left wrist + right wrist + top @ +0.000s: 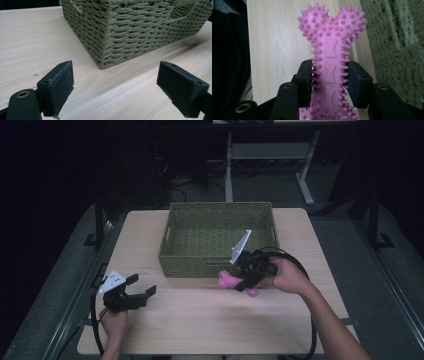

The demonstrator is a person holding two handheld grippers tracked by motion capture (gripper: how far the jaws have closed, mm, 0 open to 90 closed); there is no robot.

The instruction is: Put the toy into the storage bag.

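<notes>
A pink spiky bone-shaped toy (227,280) hangs just in front of the green woven basket (176,258), a little above the table. My right gripper (246,281) is shut on the toy's shaft. In the right gripper view the toy (331,47) stands up between the two black pads (304,80), its knobbed end pointing away, with the basket's wall (397,45) at the right. My left gripper (141,287) rests at the table's front left, open with nothing between its fingers. The left gripper view looks past its wide-apart pads (60,85) at the basket's near corner (105,50).
The light wooden table (200,320) has bare room between the two hands and in front of the basket. A black cable (300,270) loops from the right gripper. Beyond the table lie a dark floor and a grey desk frame (305,180).
</notes>
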